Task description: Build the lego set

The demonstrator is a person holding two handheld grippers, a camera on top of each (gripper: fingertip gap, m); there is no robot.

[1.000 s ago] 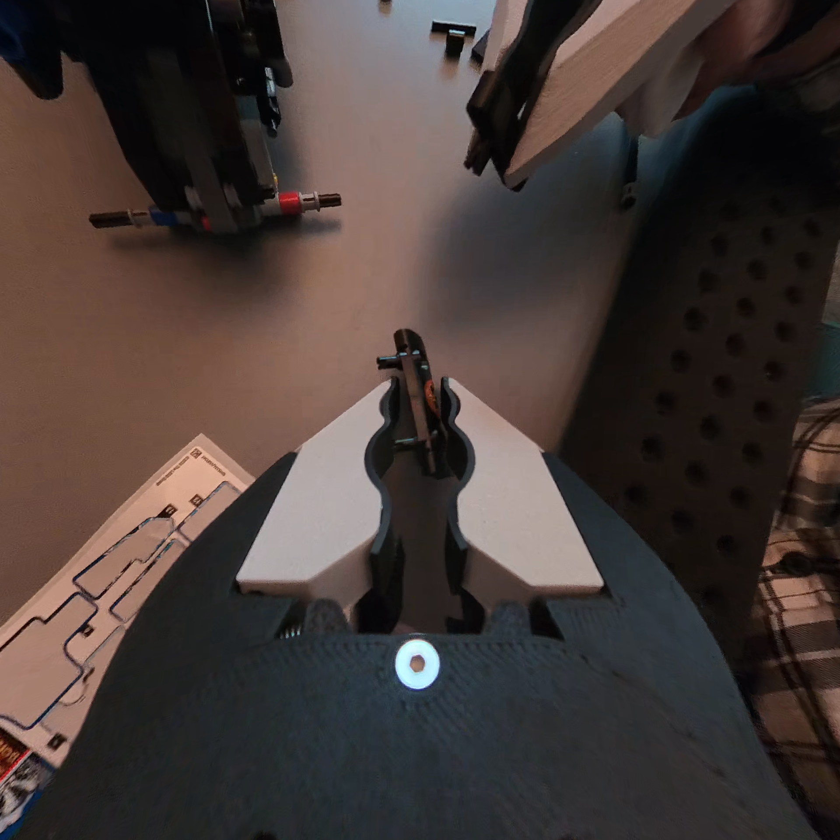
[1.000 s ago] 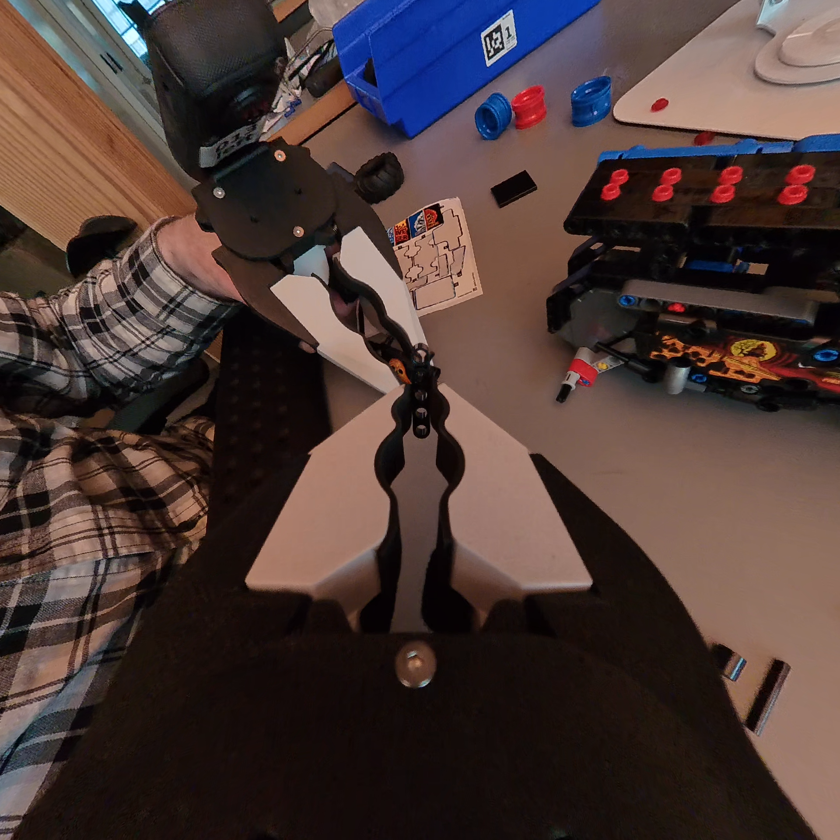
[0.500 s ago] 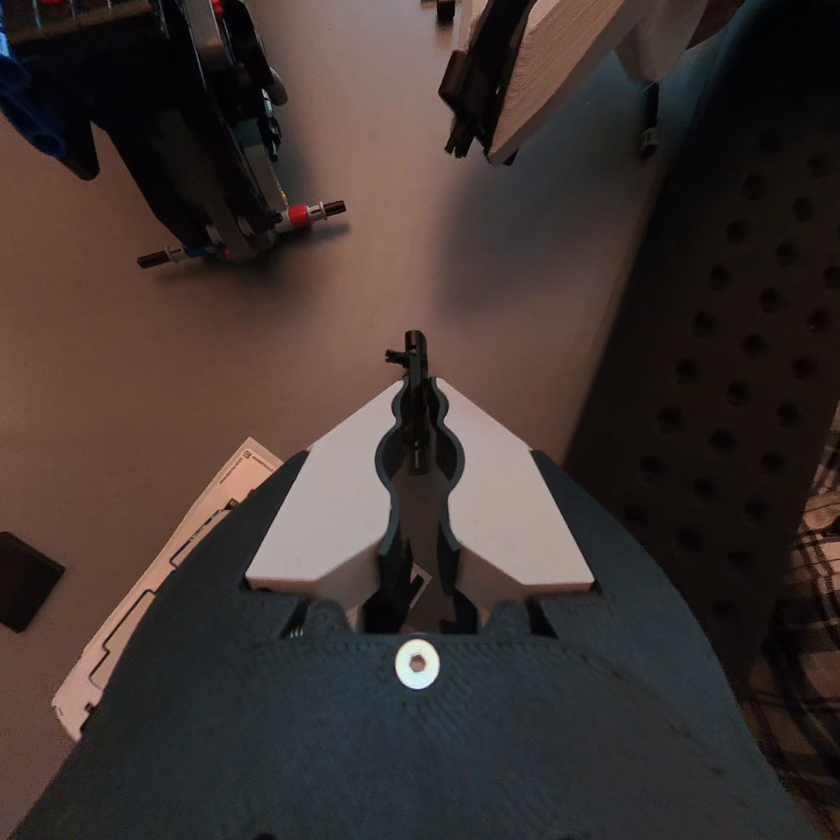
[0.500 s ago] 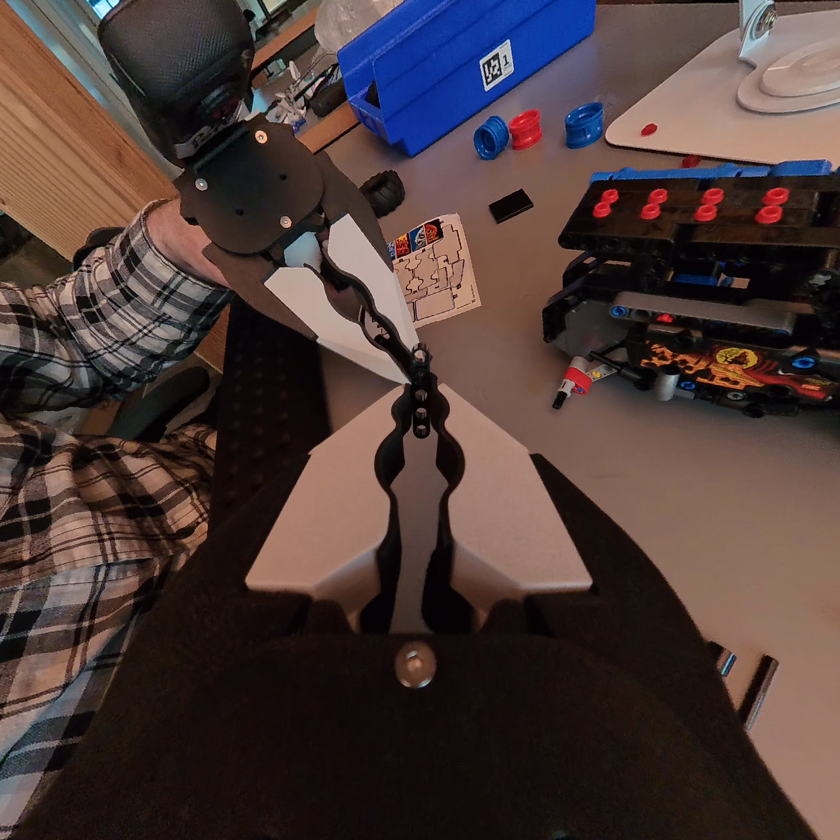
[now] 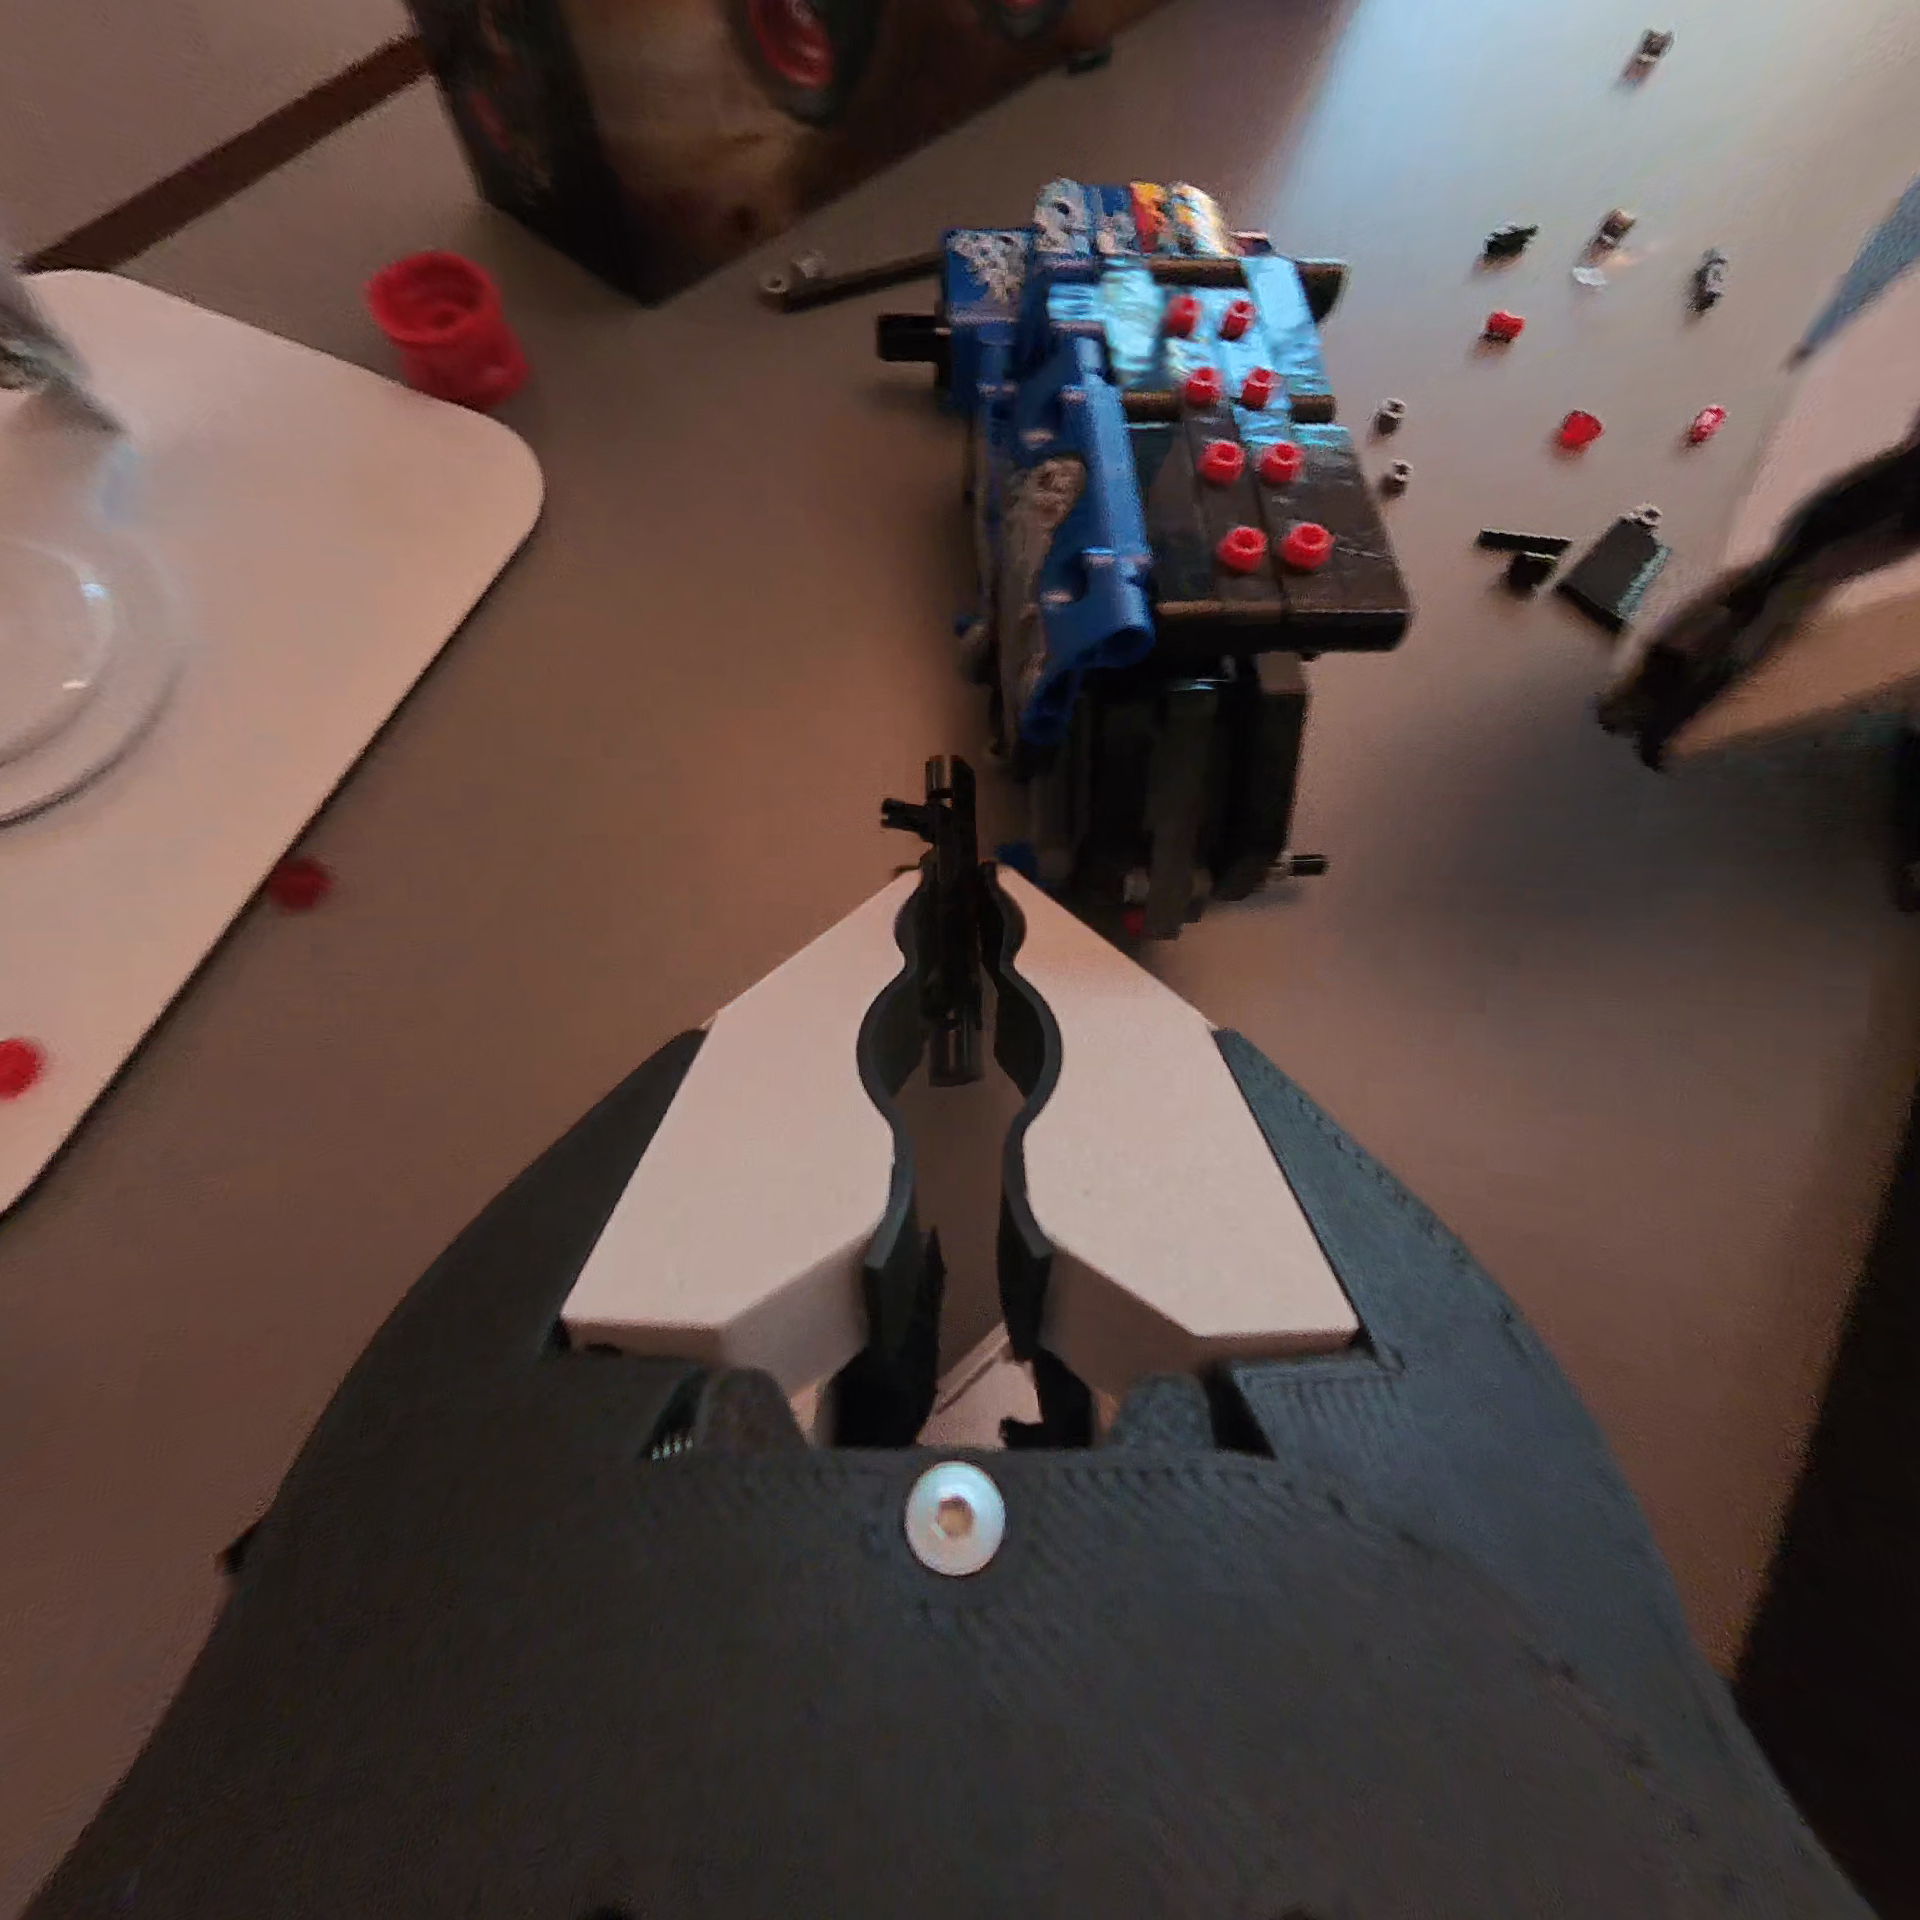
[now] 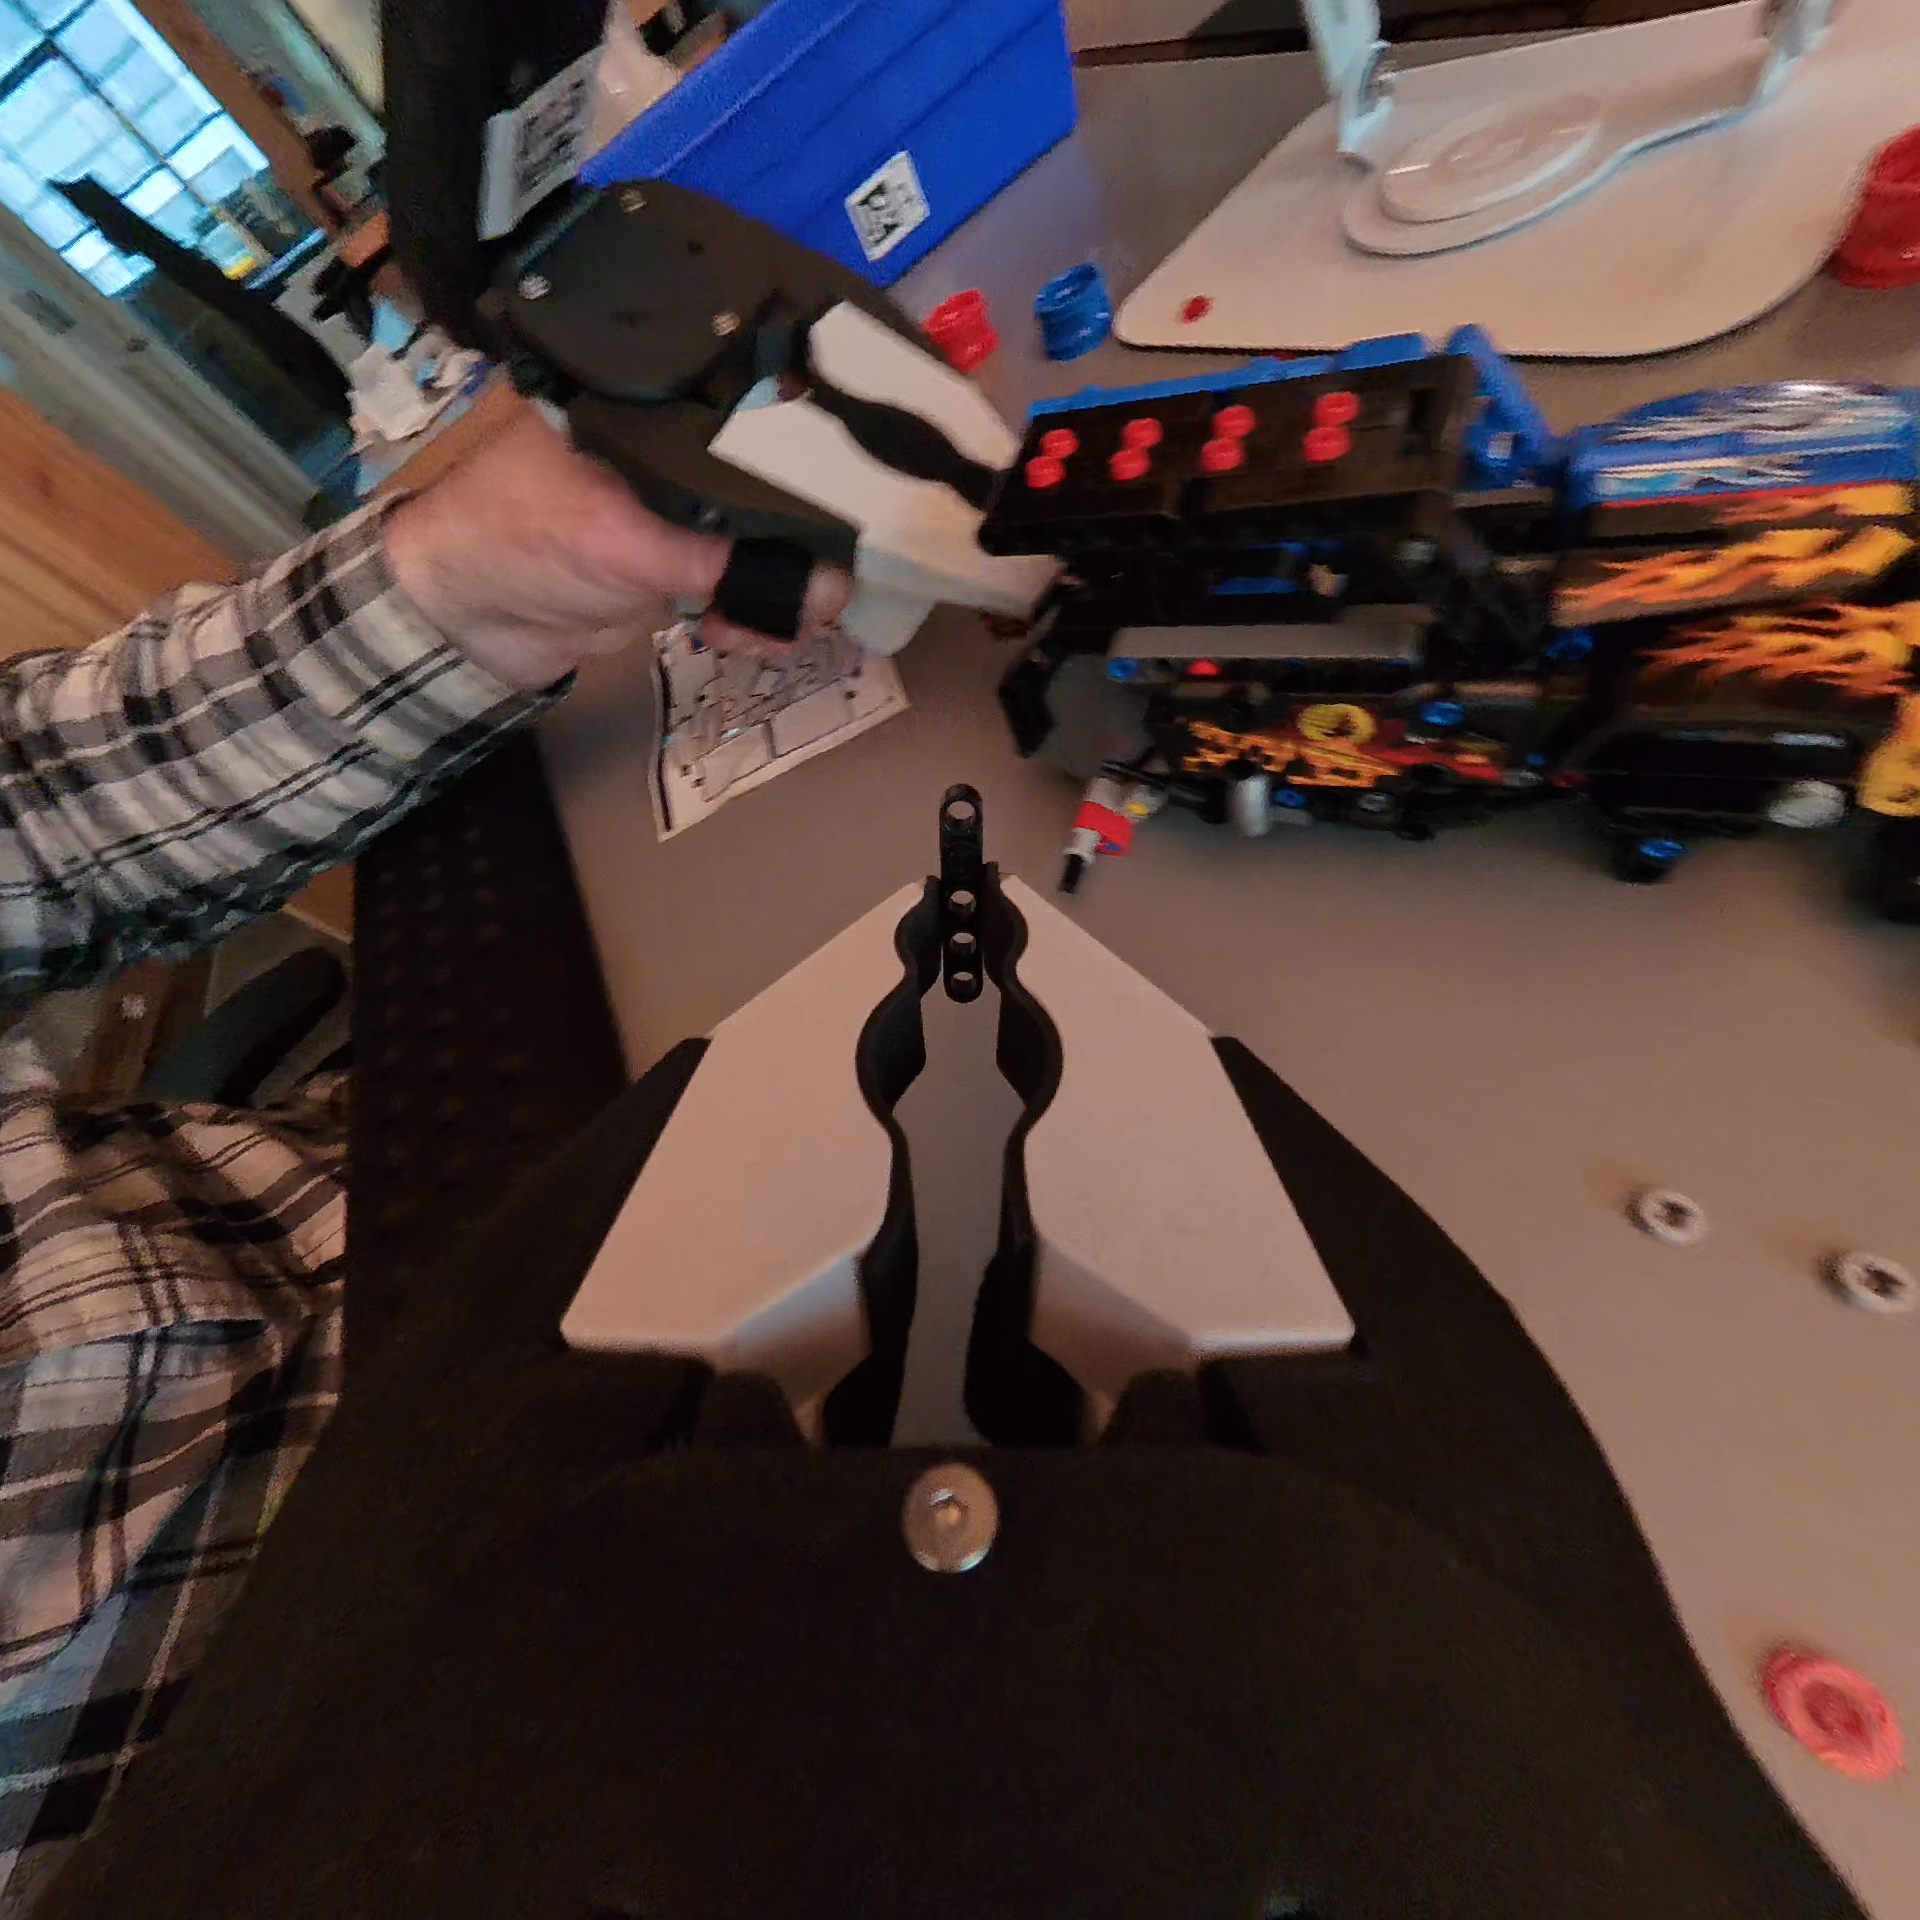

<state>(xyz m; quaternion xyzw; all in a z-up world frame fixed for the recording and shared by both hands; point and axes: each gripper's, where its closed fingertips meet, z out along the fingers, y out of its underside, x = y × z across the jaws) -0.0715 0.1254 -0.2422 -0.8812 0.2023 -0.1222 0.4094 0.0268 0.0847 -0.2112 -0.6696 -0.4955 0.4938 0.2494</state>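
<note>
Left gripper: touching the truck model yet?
Cannot tell. Right wrist view shows the left gripper at the truck model rear, blurred; its tips overlap it with no clear contact or gap.

You are working over a plain grey surface [image 6: 1403, 1039] under warm, dim light. At the upper left of the right wrist view a bright window [image 6: 114, 166] shows daylight, with a wood-panelled wall [image 6: 94, 520] below it. A white mat [image 5: 260, 644] lies at the left of the left wrist view.
</note>
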